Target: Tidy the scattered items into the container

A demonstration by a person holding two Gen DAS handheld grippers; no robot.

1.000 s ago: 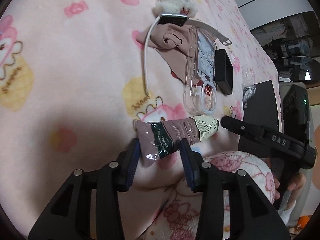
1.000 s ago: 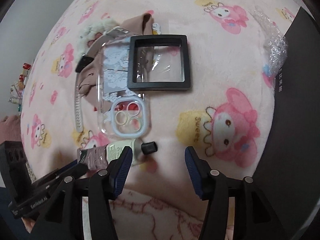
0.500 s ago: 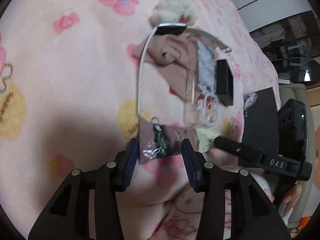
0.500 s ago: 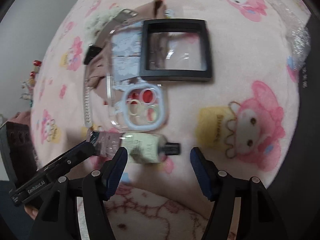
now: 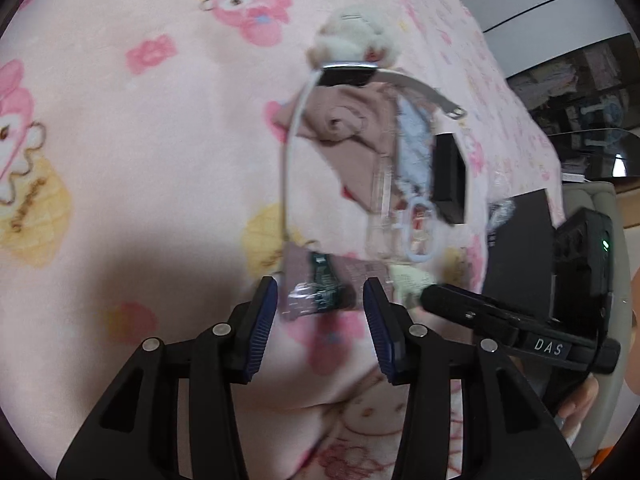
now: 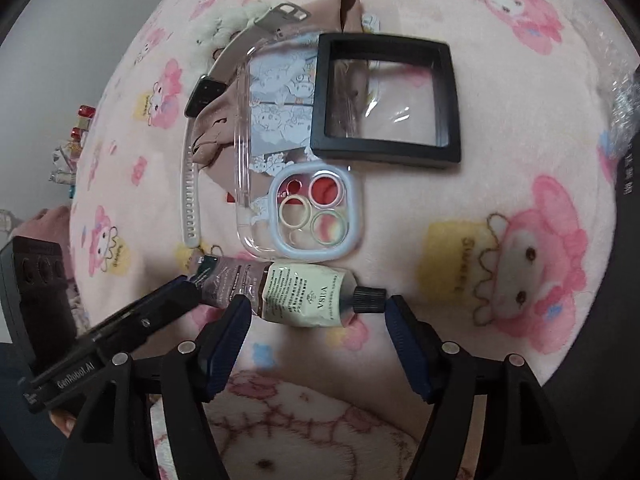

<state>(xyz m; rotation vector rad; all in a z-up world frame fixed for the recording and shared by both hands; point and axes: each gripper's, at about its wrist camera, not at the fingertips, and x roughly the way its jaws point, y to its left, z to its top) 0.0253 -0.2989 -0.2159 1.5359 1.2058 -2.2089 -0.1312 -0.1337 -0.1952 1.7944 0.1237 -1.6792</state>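
Observation:
A hand-cream tube [image 6: 304, 292], brown at its crimped end and cream towards its black cap, lies across the pink cartoon blanket [image 6: 500, 128]. My left gripper [image 5: 320, 286] is shut on the tube's [image 5: 320, 292] brown crimped end. One left finger [image 6: 172, 304] shows over that end in the right wrist view. My right gripper [image 6: 318, 304] straddles the cap half of the tube lengthwise. Its jaws are opening and the pads stand clear of the tube. A right finger [image 5: 460, 306] reaches in beside the tube in the left wrist view.
Beyond the tube lie a clear phone case [image 6: 280, 140], a black square frame box [image 6: 384, 152], a watch with a pale strap [image 6: 204, 92], a brown cloth [image 6: 212, 136] and a white fluffy item [image 5: 352, 36]. Crinkled plastic [image 6: 624, 92] and a dark flat object [image 5: 516, 256] sit at the right.
The right jaws have spread much wider and now sit around the tube's cap half. The left gripper has kept the tube's crimped end between its pads.

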